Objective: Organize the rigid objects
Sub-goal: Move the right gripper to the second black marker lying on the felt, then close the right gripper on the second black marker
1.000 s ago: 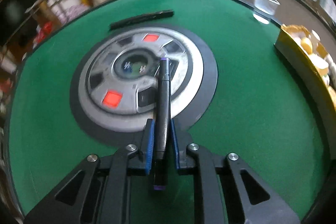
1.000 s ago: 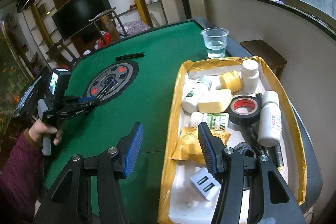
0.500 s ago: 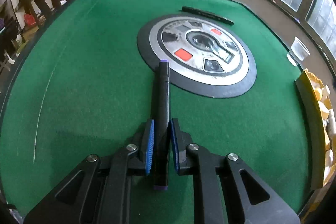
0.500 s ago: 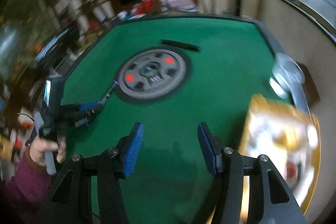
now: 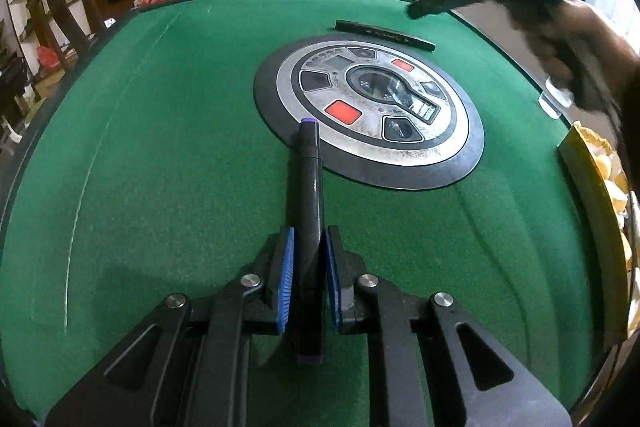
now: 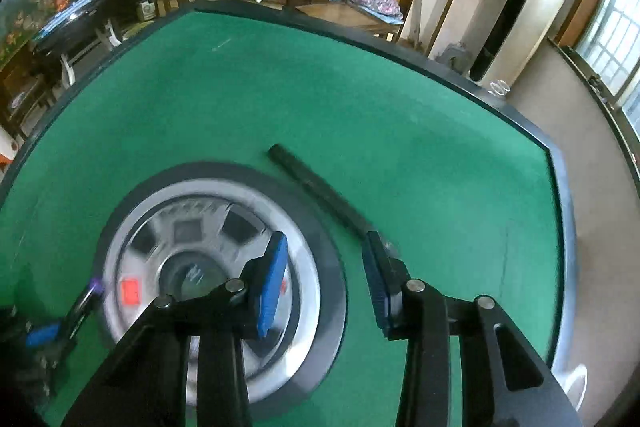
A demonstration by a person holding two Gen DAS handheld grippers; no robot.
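Observation:
My left gripper (image 5: 308,239) is shut on a black marker (image 5: 306,195) with purple ends. The marker points forward toward the round centre panel (image 5: 372,119) of the green table. In the right wrist view the same marker's purple tip (image 6: 94,285) shows at the lower left. A long black bar (image 5: 384,35) lies on the felt just beyond the panel. My right gripper (image 6: 324,247) hovers over the panel's edge, its jaws closing with nothing between them. The near end of the black bar (image 6: 316,191) lies just ahead of the right fingertip (image 6: 370,247).
A yellow-lined tray (image 5: 592,179) with several items sits at the table's right edge. A clear plastic cup (image 5: 554,99) stands beside it, partly behind a hand. Chairs and shelves ring the table's dark rim (image 6: 520,119).
My right gripper swung from above the tray across the table to the black bar, and its jaws narrowed. My left gripper drew back from the centre panel with the marker, then held still.

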